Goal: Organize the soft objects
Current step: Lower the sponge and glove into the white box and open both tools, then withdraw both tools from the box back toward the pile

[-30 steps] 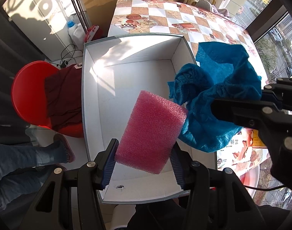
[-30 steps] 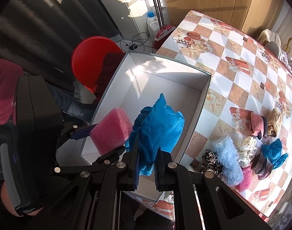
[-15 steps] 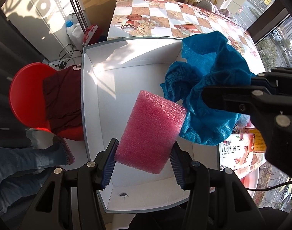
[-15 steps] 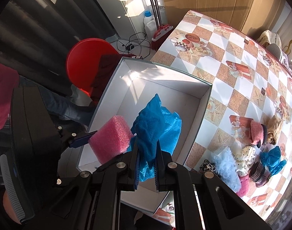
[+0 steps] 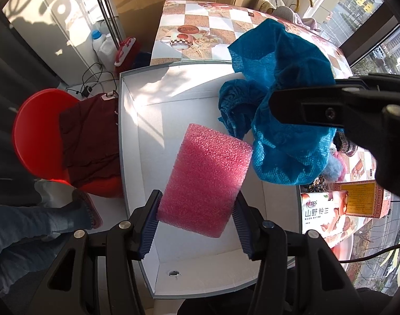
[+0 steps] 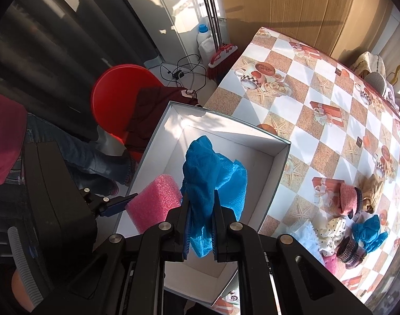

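A: What does the left claw [image 5: 197,218] hold?

B: A pink rectangular block of bubbly foam [image 5: 203,179], clamped between the two ribbed blue pads [image 5: 149,219]. The block tilts forward from the claw and hangs over the open white cardboard box [image 5: 147,141], apart from its floor.

A: And the right claw [image 6: 201,225]?

B: Its fingers stand narrow, pinching a crumpled blue bubble-wrap sheet [image 6: 213,181]. The sheet rises ahead of the claw, above the same box [image 6: 276,168]. In the left wrist view the sheet [image 5: 281,110] sits just right of the foam block, at its upper corner; whether the two touch cannot be told.

A: What lies beyond the right claw?

B: To its right, on the checkered-cloth desk [image 6: 318,110], a cluster of small soft items [image 6: 349,223]: fluffy white, dotted, pink and blue pieces. To its left, off the desk, a red round plastic chair [image 6: 108,97] carries a dark maroon garment [image 6: 147,115].
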A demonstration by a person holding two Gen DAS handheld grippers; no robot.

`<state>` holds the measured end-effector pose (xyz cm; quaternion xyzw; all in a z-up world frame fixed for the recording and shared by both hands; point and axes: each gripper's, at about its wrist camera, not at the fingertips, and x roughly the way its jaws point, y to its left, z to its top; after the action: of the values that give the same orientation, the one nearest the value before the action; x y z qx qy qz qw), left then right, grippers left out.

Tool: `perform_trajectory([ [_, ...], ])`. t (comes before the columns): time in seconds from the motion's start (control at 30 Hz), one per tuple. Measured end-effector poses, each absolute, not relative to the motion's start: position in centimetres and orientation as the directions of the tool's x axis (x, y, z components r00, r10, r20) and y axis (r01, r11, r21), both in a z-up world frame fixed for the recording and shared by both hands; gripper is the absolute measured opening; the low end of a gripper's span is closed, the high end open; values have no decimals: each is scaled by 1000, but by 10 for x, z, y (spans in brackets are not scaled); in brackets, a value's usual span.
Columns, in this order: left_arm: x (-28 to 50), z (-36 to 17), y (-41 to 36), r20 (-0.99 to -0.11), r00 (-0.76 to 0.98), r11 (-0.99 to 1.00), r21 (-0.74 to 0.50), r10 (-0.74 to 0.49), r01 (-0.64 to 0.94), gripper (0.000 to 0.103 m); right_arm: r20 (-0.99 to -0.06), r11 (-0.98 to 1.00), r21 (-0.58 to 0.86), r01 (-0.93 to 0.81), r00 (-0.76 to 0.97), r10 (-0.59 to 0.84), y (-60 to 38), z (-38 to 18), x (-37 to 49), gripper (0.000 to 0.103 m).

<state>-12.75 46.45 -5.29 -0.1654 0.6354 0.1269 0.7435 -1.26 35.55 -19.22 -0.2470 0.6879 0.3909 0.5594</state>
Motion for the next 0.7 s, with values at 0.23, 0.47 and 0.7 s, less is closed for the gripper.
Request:
perform_trajectory([
  [0.23,-130,-54,467,-987,163,909,-84,-18,-409,66,-963,598,258,-759,-250,98,354,-195,-9,14],
  [0.47,-134,-51,473,-984,176,894,-100,-24,-437,77,-974,629,221,-745,-203,103,348,-191,-4,63],
  [0.7,-133,-49,468,-985,170,901,-89,-17,-424,77,-969,634,238,-736,-221,108,338,-191,-5,63],
])
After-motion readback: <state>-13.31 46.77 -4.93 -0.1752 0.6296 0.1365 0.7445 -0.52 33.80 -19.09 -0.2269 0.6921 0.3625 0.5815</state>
